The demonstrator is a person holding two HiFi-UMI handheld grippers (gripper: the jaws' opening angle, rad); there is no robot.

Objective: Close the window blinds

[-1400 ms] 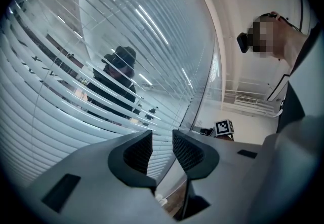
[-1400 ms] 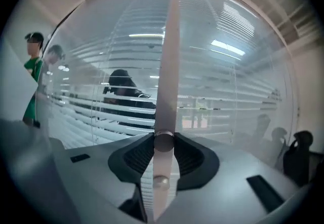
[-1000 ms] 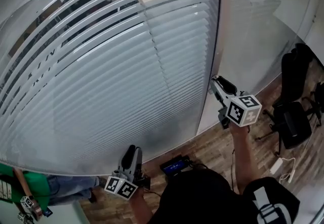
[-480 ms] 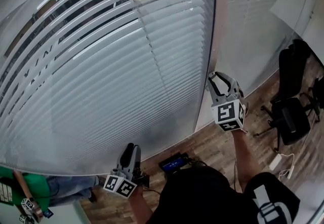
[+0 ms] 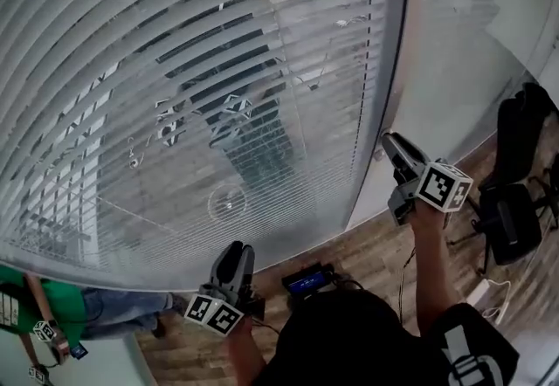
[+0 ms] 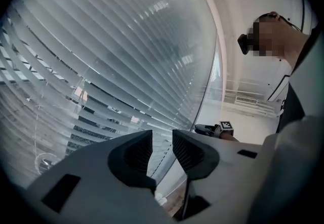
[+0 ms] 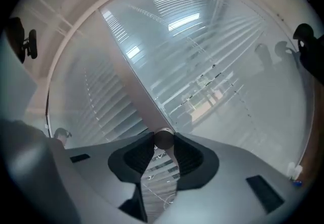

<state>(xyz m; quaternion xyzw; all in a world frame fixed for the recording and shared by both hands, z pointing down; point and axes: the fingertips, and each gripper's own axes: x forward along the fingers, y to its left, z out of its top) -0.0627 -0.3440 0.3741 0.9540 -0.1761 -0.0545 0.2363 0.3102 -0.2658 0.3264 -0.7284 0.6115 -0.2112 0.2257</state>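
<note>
Head view looked steeply down at white slatted window blinds (image 5: 218, 113); both gripper views faced those blinds closely, level.

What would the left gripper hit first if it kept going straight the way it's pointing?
The left gripper would most likely meet the window blinds first; their slats fill the view beyond its open, empty jaws. The gap is hard to judge.

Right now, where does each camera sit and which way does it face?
Head view: on the head, facing down; blinds, left gripper, right gripper, right forearm.
Left gripper view: on that gripper, facing the blinds; open empty jaws, person's head.
Right gripper view: on that gripper, facing the blinds; jaws clamping a rod.
Shared: head and left gripper views both show the right gripper.
</note>
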